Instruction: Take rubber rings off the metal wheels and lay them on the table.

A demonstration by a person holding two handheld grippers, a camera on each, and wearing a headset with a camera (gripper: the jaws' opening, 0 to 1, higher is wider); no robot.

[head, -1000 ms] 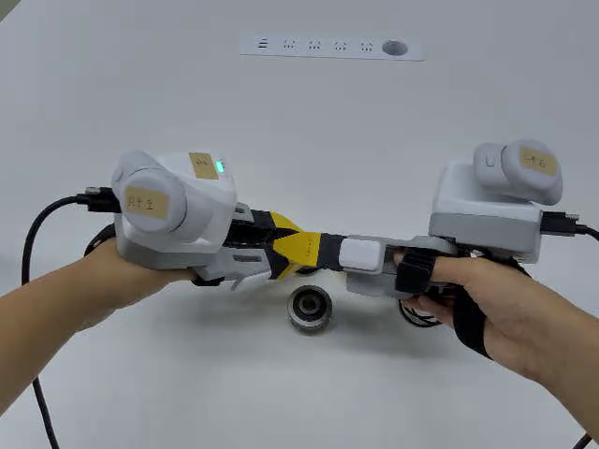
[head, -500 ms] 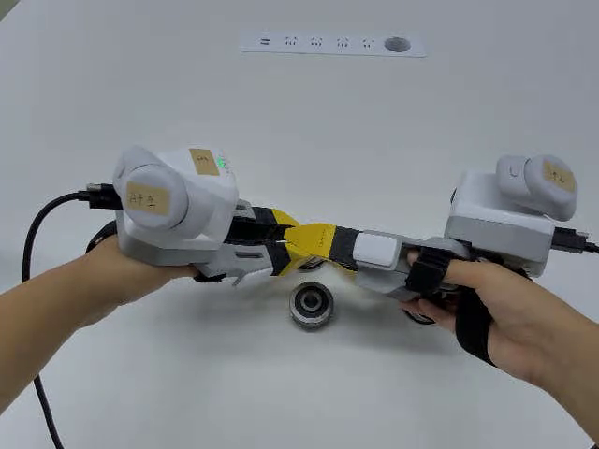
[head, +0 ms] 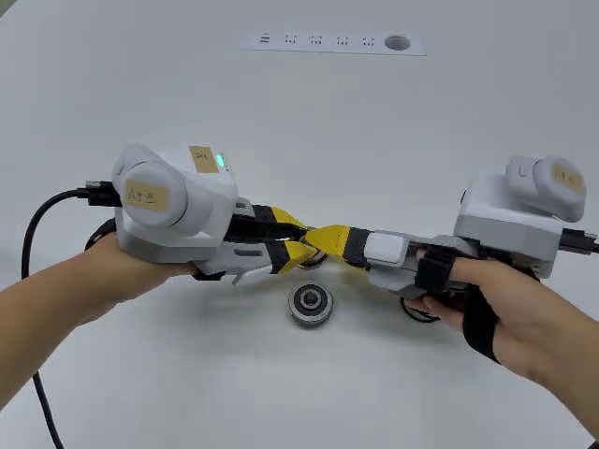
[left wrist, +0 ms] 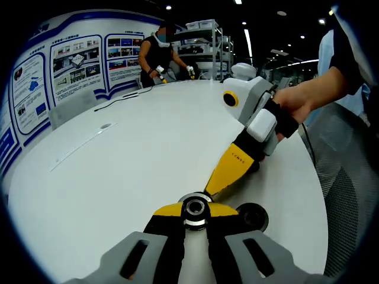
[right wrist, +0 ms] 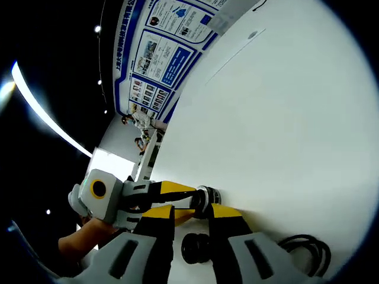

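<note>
- second wheel (head: 310, 304) lies flat on the table (head: 281, 122), middle of the near side, just nearer than the two meeting tools, touching neither
- black rubber rings (right wrist: 302, 248) lie loose on the table beside that wheel, toward the right edge, partly hidden under the right hand (head: 510, 313) in the head view
- black cable (head: 37, 243) runs from the left tool toward the near-left corner
- left gripper (left wrist: 195, 212) points toward the right edge; jaws clamped on a metal wheel (left wrist: 195, 207), held just above the table, hub facing its camera
- right gripper (right wrist: 194, 214) points toward the left edge, tip to tip with the left one; jaws apart with a gap; yellow tips at the rim of the held wheel, can't tell if they pinch its ring
- in the left gripper view one yellow jaw of the right tool touches the held wheel's edge
- white power strip (head: 332, 42) lies along the far edge
- people (left wrist: 159, 50) stand beyond the far end of the table
</note>
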